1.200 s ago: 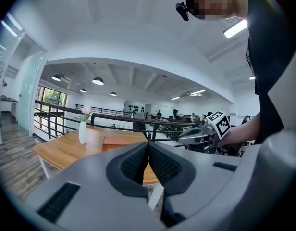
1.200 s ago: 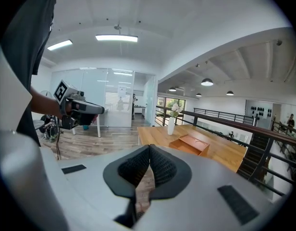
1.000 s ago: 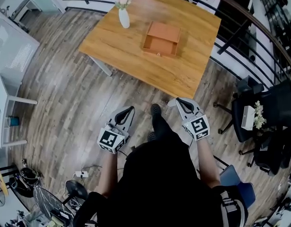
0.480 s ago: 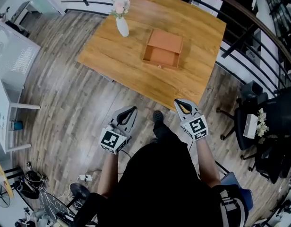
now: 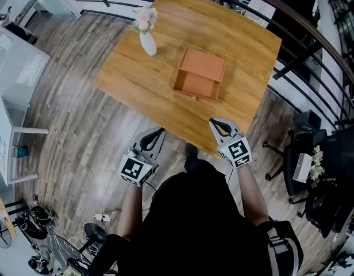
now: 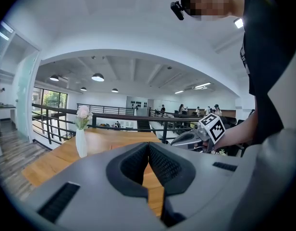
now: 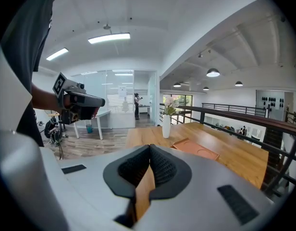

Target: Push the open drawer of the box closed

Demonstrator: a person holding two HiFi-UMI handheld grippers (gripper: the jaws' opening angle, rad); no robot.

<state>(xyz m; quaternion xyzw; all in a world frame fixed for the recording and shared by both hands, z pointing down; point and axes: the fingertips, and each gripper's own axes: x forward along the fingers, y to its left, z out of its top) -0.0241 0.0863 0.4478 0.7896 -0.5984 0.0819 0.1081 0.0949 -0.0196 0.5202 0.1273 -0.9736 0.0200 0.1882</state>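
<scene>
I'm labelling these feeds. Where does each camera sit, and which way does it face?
Head view: on the person's head, steeply down at table, box, vase; left tool, right tool, torso show.
Left gripper view: on left tool, facing vase; own shut jaws, right tool show.
Right gripper view: on right tool, facing vase, box; own shut jaws, left tool show.
All share the vase.

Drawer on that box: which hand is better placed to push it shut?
Probably the right hand-held gripper: it reaches the table edge, nearly facing the drawer; the left hand-held gripper hangs over floor.
</scene>
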